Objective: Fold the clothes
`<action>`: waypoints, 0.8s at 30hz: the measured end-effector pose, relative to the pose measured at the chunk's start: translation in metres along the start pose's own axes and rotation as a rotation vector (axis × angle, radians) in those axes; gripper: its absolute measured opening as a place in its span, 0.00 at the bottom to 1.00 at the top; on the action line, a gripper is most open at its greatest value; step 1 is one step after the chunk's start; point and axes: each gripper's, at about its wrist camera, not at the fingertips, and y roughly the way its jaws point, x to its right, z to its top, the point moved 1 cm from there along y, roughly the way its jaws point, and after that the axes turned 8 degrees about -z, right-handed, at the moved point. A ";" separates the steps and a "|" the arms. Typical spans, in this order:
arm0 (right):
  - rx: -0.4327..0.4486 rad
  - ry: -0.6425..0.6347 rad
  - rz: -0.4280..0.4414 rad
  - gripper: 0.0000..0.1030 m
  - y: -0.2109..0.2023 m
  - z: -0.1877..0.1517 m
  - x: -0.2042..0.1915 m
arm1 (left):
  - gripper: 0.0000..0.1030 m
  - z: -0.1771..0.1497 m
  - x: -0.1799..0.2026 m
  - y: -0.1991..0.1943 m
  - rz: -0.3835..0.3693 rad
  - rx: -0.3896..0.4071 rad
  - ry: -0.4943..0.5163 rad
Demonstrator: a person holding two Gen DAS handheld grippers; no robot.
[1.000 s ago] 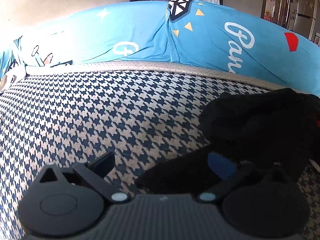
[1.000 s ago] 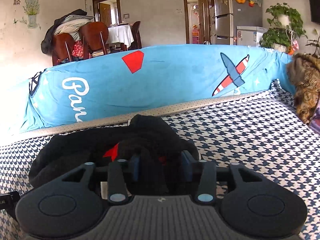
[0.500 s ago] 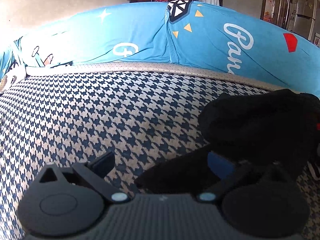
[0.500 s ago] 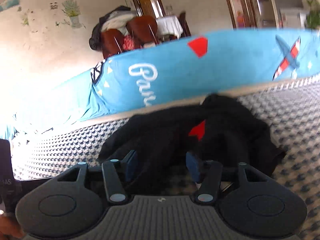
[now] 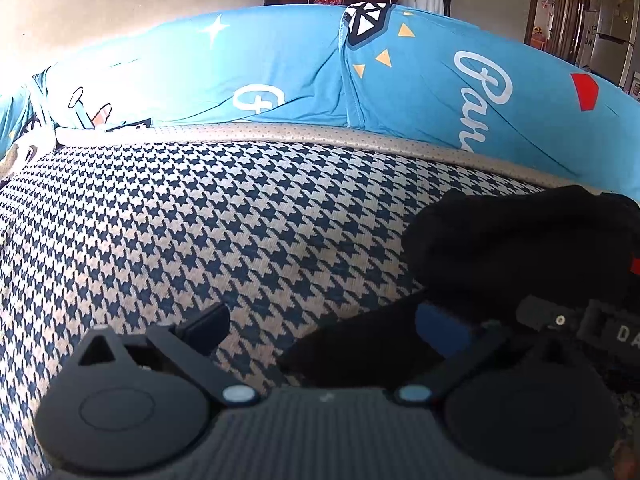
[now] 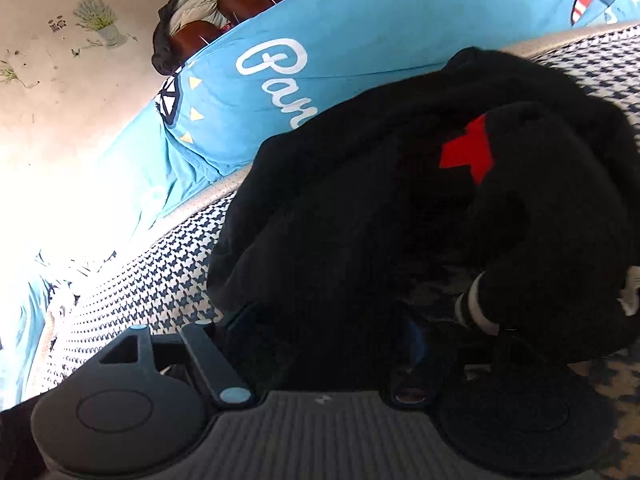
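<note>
Between the fingers of the right gripper [image 6: 320, 328] lies the near edge of a black garment [image 6: 400, 184]; the jaws are opening, and the pads stand apart from the cloth rather than pressing on it, as far as the dark fabric lets me tell. Just beyond, the garment sits in a rumpled heap on the houndstooth cover [image 6: 160, 280], with a red patch [image 6: 466, 154] showing on top and a striped cuff [image 6: 476, 304] poking out at the near right. Behind it runs a blue printed sheet [image 6: 320, 40] draped over the backrest.

Over on the other side, the left gripper [image 5: 324, 324] stands wide. One flat flap of the black cloth reaches in beside its right finger, but nothing is pinched; its left finger is over bare houndstooth.

By my reading, the folding has barely started or is between folds: the garment is bunched, with no clean edges or stacked layers visible, so spreading it flat and making every fold seem to remain.

Only the right wrist view shows the red patch in full, the cuff, and a wall with pictures. Only the left wrist view shows the long empty stretch of cover to the left of the garment, and part of the other gripper's body at its right edge.
</note>
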 end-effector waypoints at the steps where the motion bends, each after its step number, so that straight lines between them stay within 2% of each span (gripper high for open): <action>1: 0.017 -0.011 -0.003 0.73 0.002 -0.002 -0.002 | 1.00 0.000 0.000 0.000 0.002 0.000 0.000; 2: 0.035 -0.033 -0.009 0.69 0.002 -0.003 -0.006 | 1.00 -0.001 0.000 0.000 0.005 -0.001 0.000; 3: 0.051 -0.058 -0.015 0.55 0.003 -0.005 -0.009 | 1.00 -0.001 -0.001 -0.001 0.005 -0.001 -0.001; 6: 0.040 -0.104 -0.001 0.24 0.006 -0.007 -0.015 | 1.00 -0.001 -0.002 -0.002 0.007 -0.003 -0.007; 9: 0.060 -0.151 -0.015 0.15 0.001 -0.007 -0.019 | 1.00 -0.001 -0.005 -0.006 0.007 -0.001 -0.017; 12: 0.104 -0.208 -0.021 0.11 -0.012 -0.005 -0.025 | 1.00 0.001 -0.006 -0.012 0.010 0.006 -0.022; 17: 0.208 -0.343 -0.092 0.11 -0.044 -0.006 -0.036 | 1.00 0.003 -0.006 -0.024 0.018 0.023 -0.016; 24: 0.282 -0.332 -0.103 0.11 -0.091 0.000 -0.021 | 1.00 0.001 -0.002 -0.040 0.029 0.053 0.010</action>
